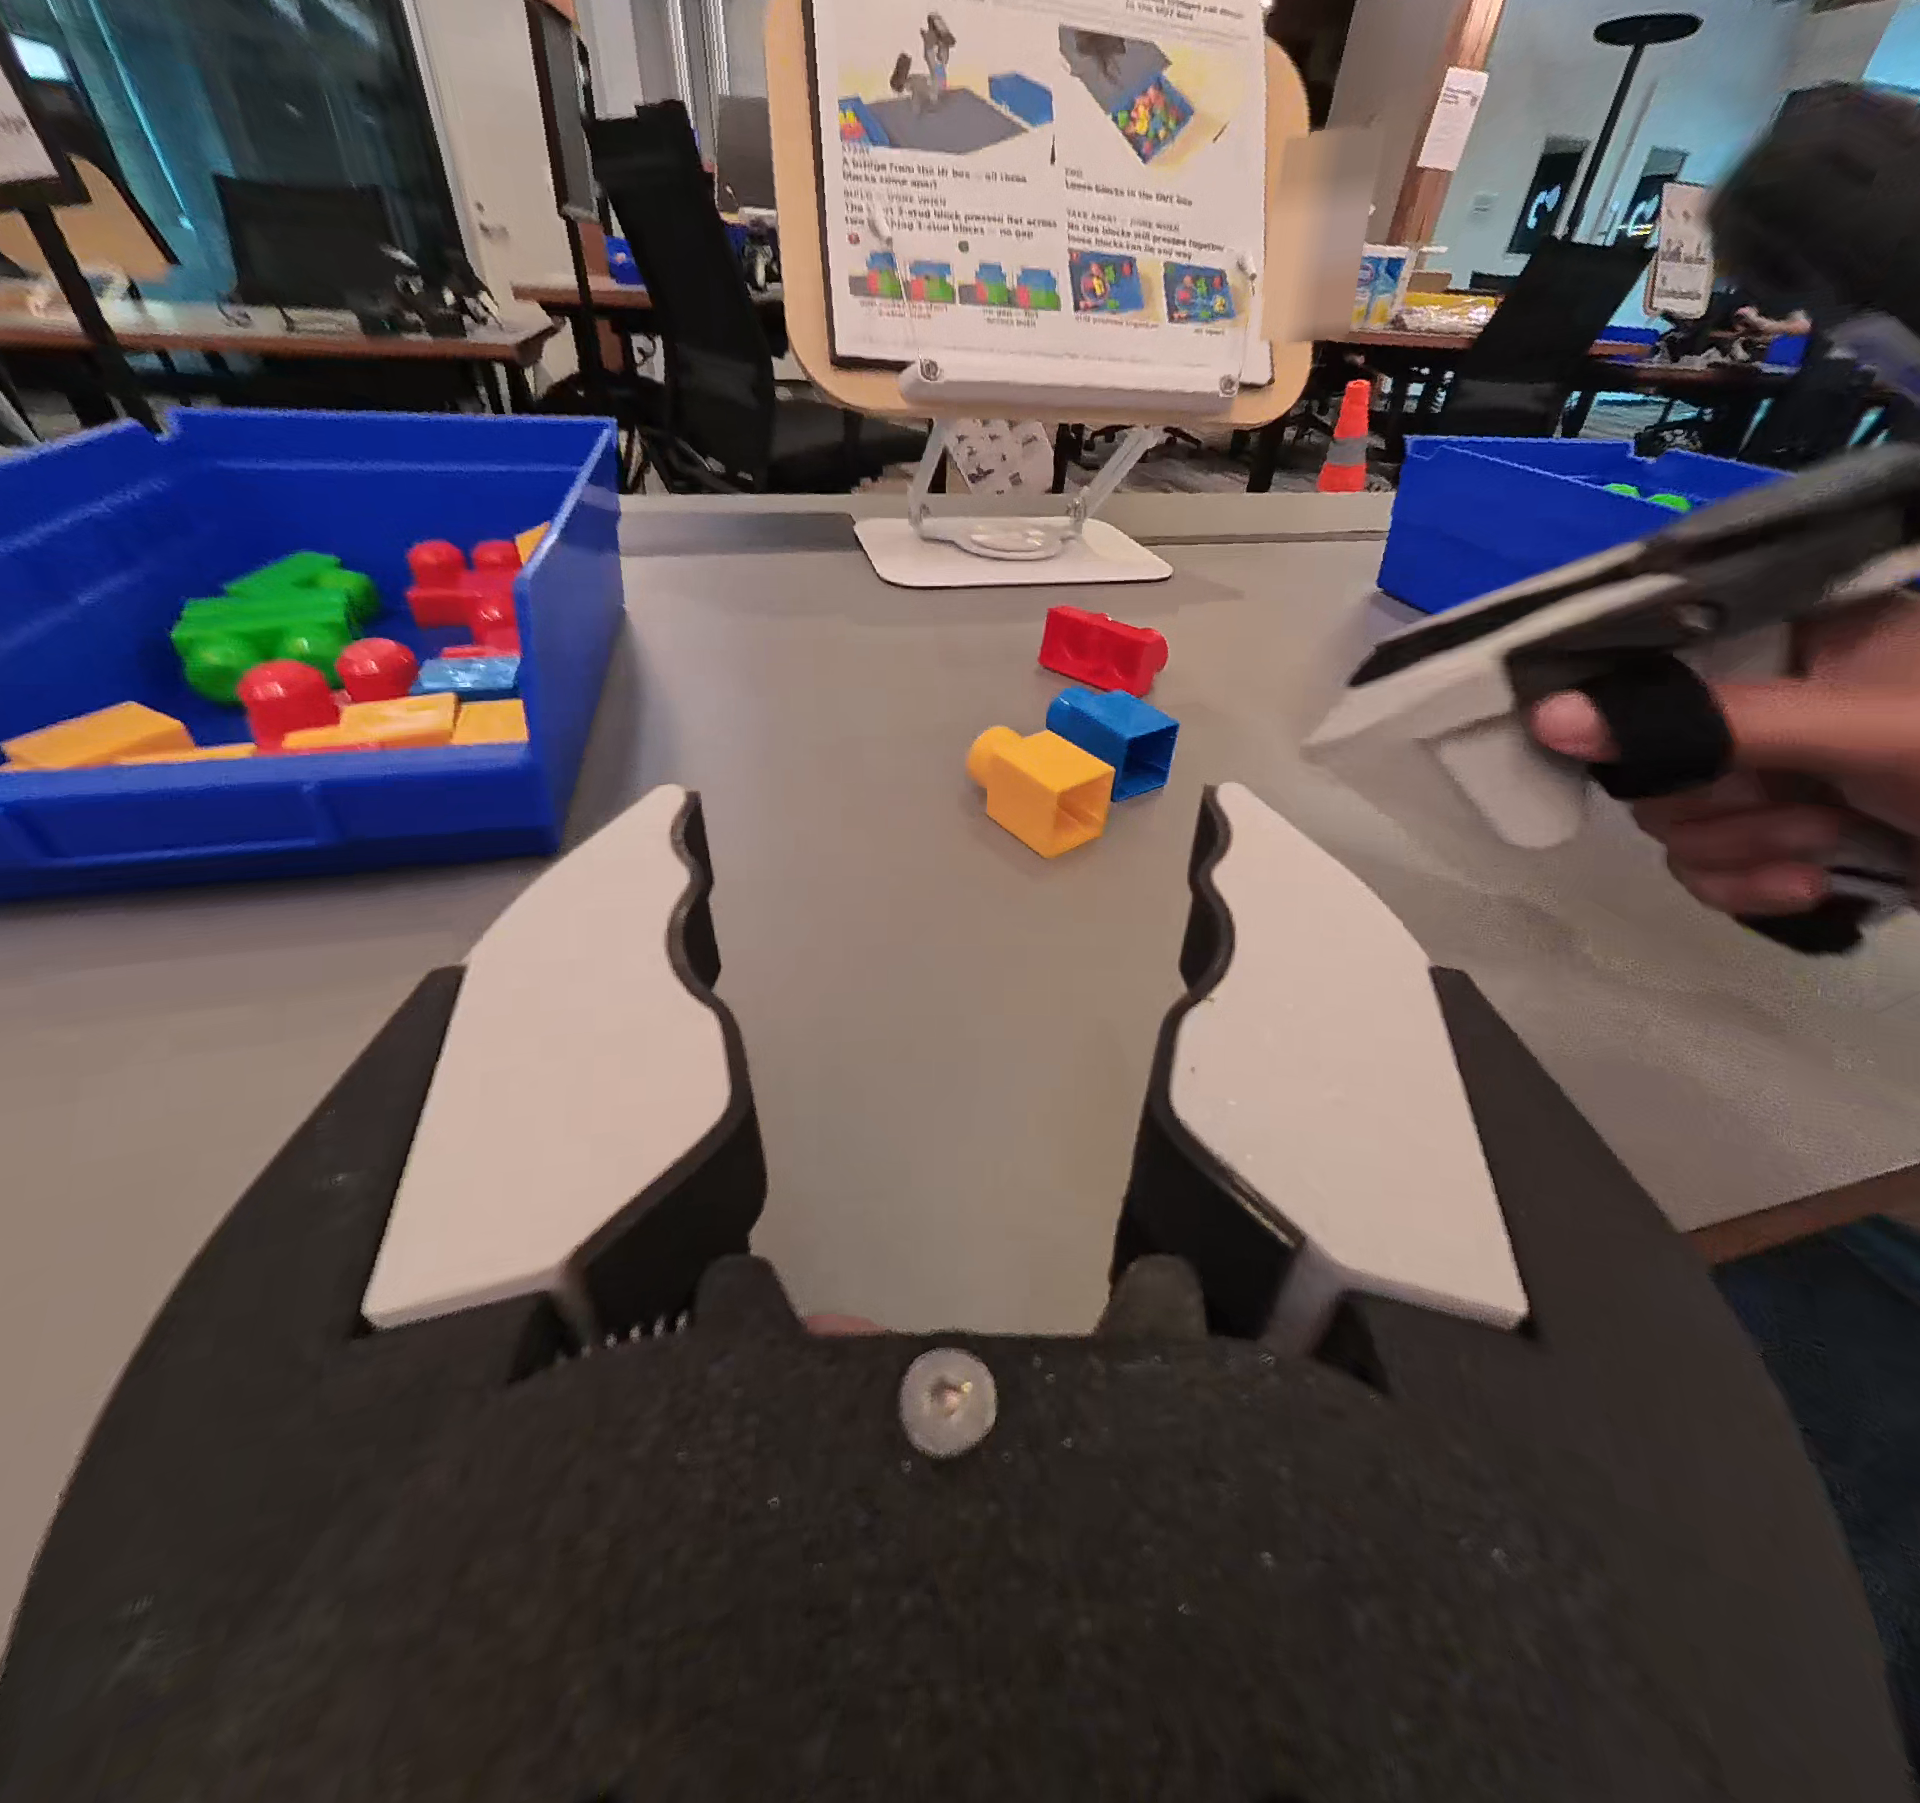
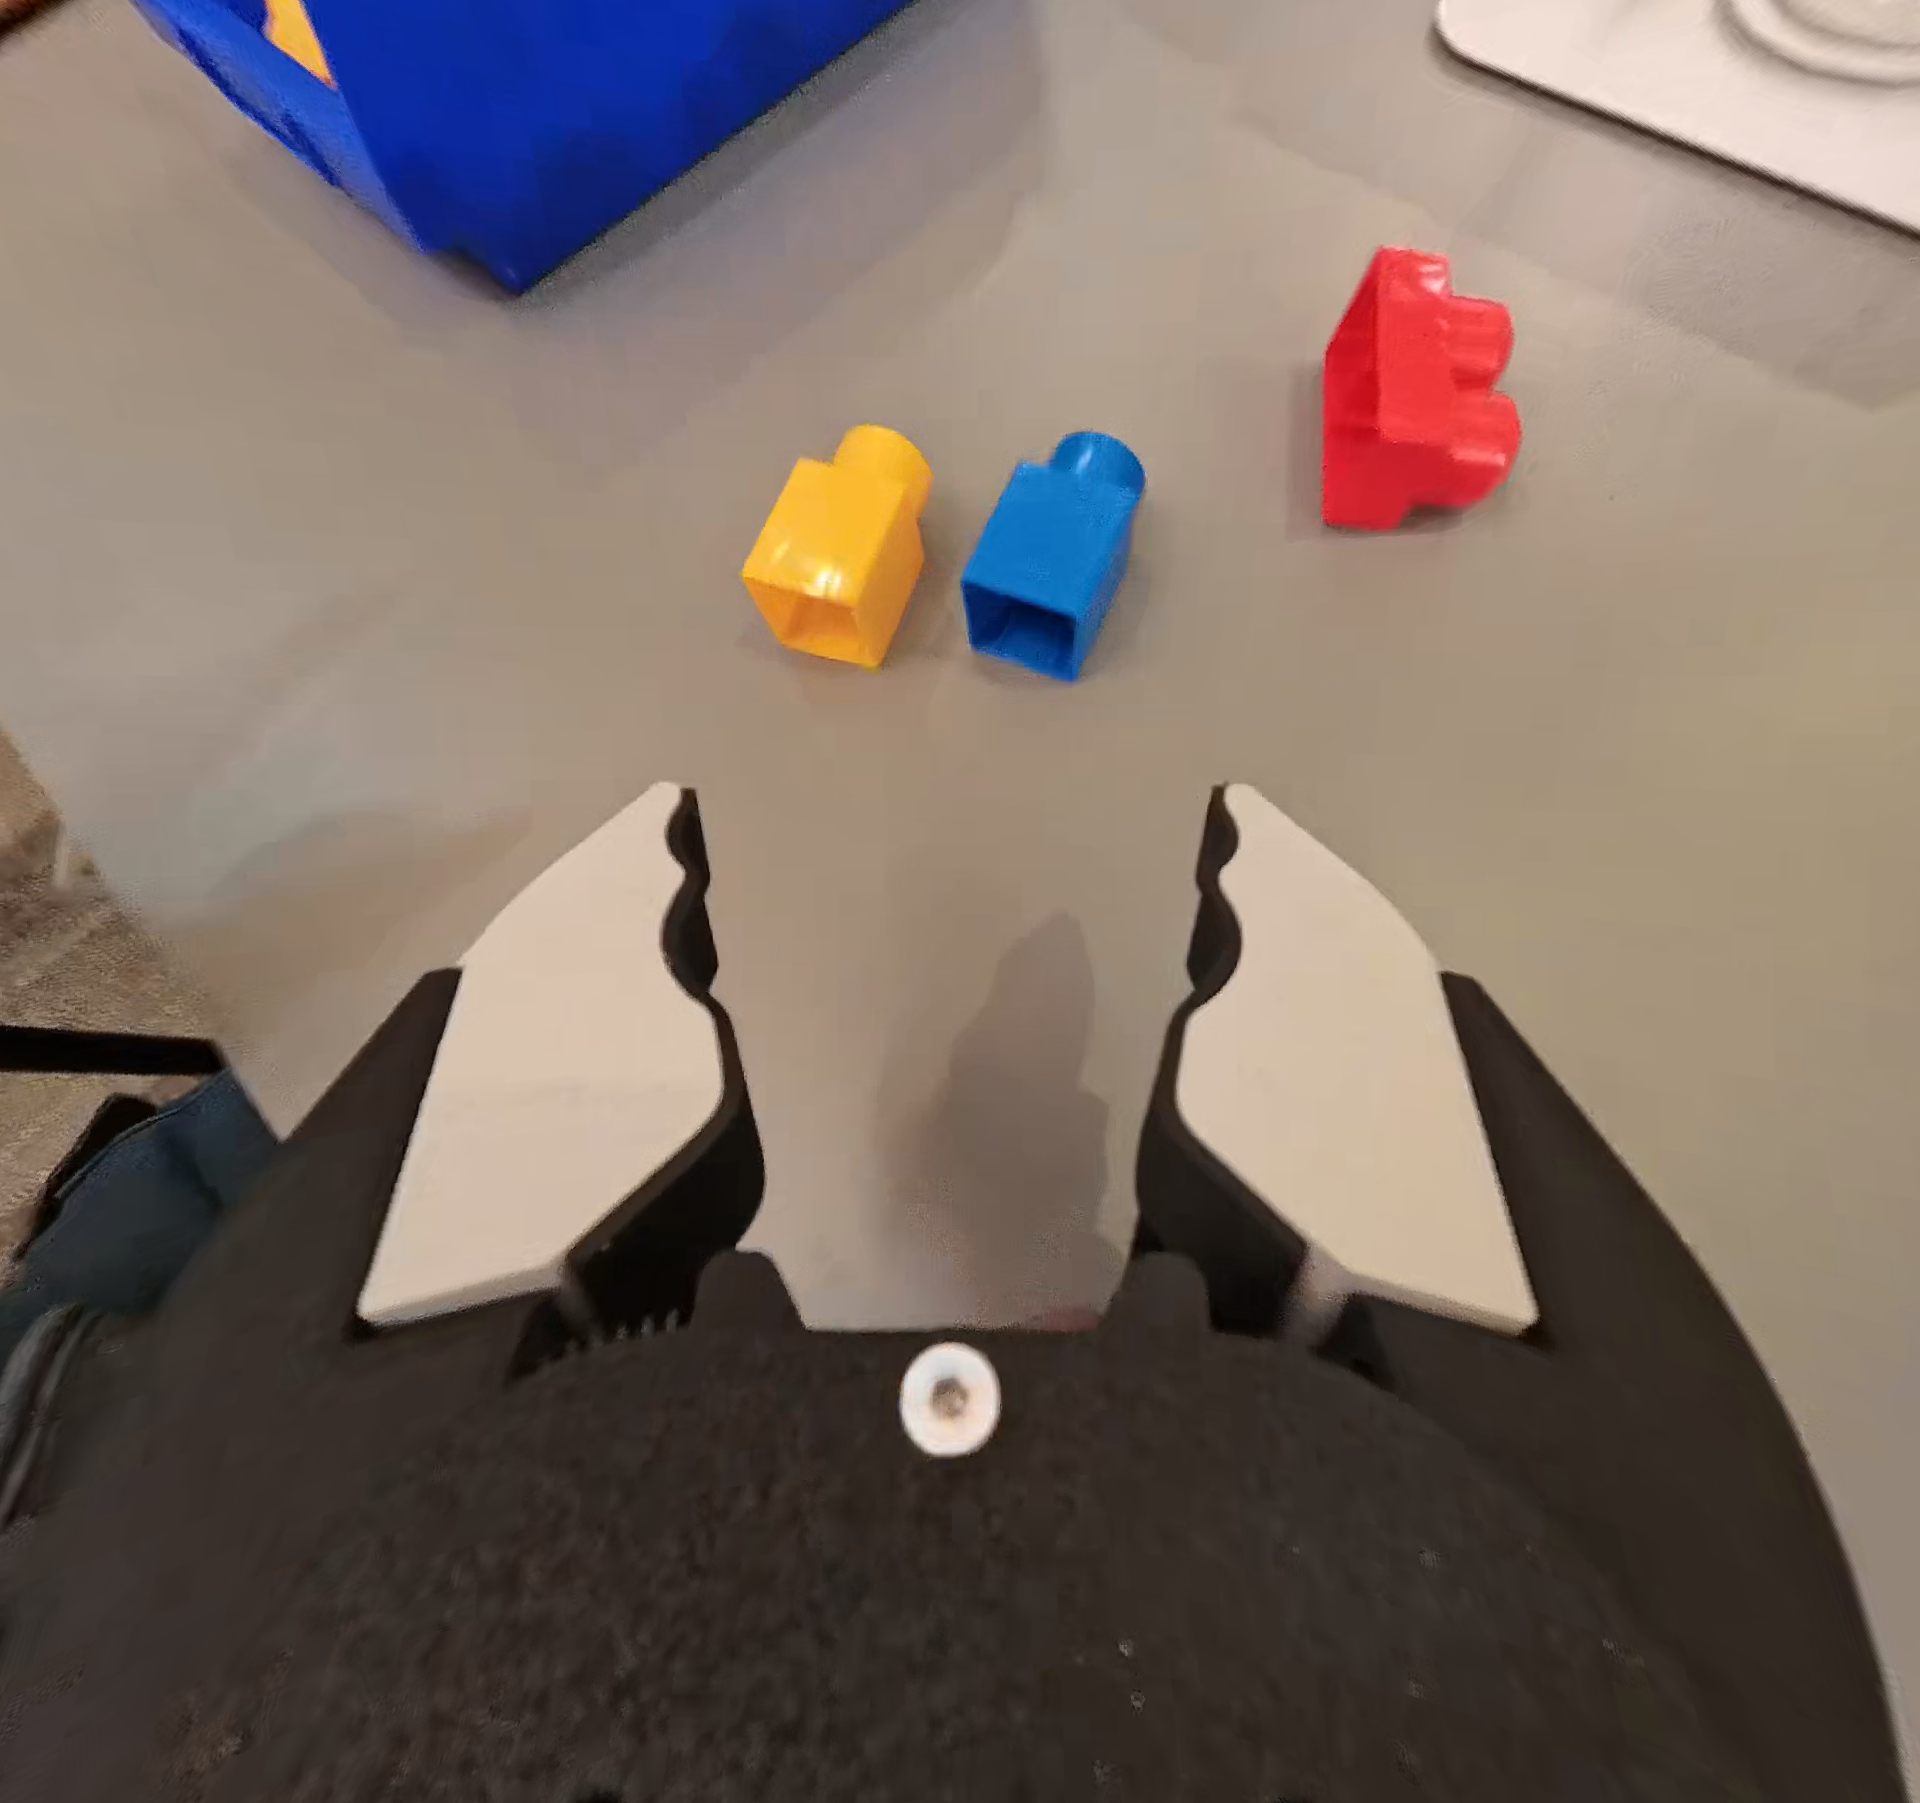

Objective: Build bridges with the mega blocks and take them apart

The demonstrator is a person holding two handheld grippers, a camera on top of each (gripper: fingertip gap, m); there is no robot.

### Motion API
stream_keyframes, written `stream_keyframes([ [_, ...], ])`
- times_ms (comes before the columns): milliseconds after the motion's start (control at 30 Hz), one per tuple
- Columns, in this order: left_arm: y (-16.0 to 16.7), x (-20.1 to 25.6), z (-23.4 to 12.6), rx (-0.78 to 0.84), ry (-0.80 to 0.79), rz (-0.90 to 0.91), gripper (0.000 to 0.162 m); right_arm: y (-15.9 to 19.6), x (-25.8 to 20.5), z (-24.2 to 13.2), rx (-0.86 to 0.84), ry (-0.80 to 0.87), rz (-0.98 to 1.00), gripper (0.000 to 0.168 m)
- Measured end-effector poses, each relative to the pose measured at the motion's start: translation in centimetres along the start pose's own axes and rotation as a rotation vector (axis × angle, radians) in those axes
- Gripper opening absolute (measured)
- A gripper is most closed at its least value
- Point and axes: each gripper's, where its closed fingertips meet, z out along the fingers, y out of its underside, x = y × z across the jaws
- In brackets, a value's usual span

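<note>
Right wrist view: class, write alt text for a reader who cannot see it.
Three toy blocks lie tipped over on a grey table: a yellow block beside a blue block, and a red block farther right. The open, empty right gripper is short of them; a blue bin stands behind.

The right claw (image 1: 1340,725) is smeared by motion in the left wrist view and runs off the right edge, so its jaws can't be read there. The far blue bin (image 1: 1538,527) gets cut off behind it, with only a bit of something green (image 1: 1647,496) peeking over the rim. In the right wrist view the near blue bin (image 2: 582,60) is cropped at the top, contents mostly hidden. The white stand base (image 2: 1621,60) is clipped at the corner.
</note>
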Motion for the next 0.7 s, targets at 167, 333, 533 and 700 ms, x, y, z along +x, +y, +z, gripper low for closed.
stream_keyframes([
  [167, -0.1, 0.4, -0.3, 0.002, 0.030, -0.063, 0.082, -3.3, -1.1, 4.9, -0.183, 0.049, 0.006, 0.097],
  [333, -0.3, 0.7, -0.5, -0.001, 0.034, -0.035, 0.081, -3.0, -0.3, 8.6, -0.282, 0.174, -0.020, 0.102],
  [533, 0.2, 0.5, -0.3, -0.035, 0.051, -0.073, 0.080, -1.2, -0.1, 10.1, -0.300, 0.208, -0.020, 0.101],
  [700, 0.6, 0.1, -0.1, -0.055, 0.060, -0.142, 0.079, -1.1, 1.2, 10.0, -0.272, 0.216, -0.053, 0.087],
])
